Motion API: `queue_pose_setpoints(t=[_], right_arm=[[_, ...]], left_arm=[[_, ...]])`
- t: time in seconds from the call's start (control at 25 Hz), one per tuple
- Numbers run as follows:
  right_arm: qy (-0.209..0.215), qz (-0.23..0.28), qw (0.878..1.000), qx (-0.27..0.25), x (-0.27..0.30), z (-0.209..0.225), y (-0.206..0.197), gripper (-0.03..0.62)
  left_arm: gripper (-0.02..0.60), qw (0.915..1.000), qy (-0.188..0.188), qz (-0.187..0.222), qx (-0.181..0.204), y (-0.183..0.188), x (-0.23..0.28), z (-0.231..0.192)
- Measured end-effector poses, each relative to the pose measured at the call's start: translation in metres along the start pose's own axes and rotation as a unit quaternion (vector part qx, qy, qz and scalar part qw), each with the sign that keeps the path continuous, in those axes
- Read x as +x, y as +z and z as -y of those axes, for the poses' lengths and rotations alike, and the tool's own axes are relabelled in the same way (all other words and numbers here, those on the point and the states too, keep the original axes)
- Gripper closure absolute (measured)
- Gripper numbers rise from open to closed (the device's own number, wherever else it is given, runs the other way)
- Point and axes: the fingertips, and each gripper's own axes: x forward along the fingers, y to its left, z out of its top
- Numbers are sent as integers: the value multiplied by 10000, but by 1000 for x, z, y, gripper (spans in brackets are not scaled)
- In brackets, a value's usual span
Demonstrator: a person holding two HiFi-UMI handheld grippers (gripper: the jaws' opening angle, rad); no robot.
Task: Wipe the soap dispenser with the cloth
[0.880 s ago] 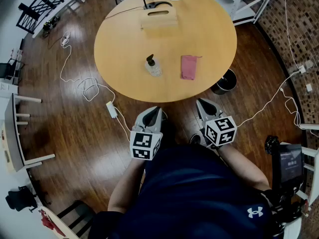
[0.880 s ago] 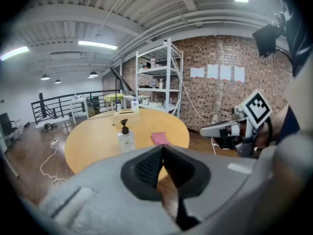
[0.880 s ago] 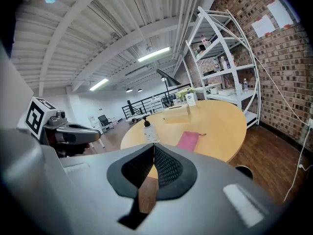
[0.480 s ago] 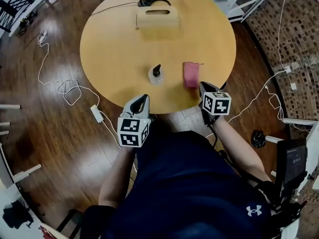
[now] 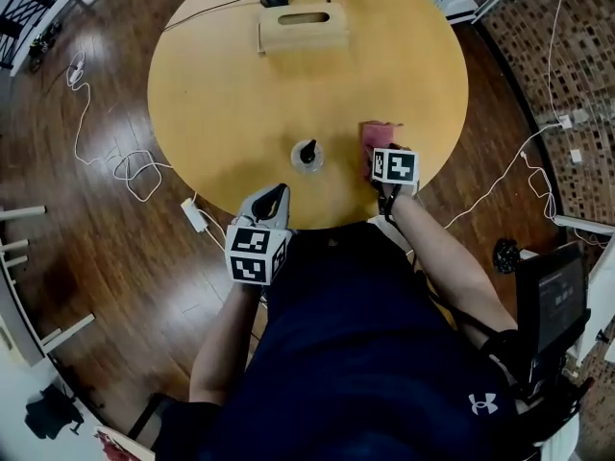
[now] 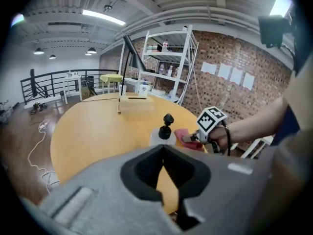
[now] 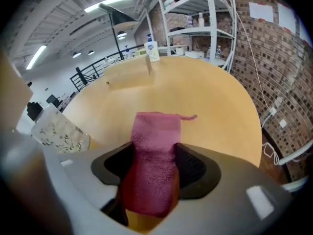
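Soap dispenser sits near the tabletop's front edge, with the cloth just to its right, lying between the right gripper's jaws. Box is way at the far side.

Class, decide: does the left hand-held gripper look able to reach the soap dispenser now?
Probably yes. The left hand-held gripper, shut and empty, hovers at the edge of the table; only bare tabletop separates it from the soap dispenser.
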Motion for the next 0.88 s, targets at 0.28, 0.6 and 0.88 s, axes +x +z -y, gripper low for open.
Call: queue_pose_setpoints(t=[0.28, 0.6, 0.88], right_arm=[[1189, 184, 9831, -1379, -1, -28, 4, 493], [2999, 1493, 9338, -1259, -114, -74, 66, 496], [3394, 1535, 8556, -3593, -178, -198, 73, 496]], left_arm=[[578, 9987, 129, -175, 466, 3, 14, 35], [402, 9902, 351, -114, 1345, 2, 40, 20], [364, 9891, 137, -28, 1464, 4, 69, 25]])
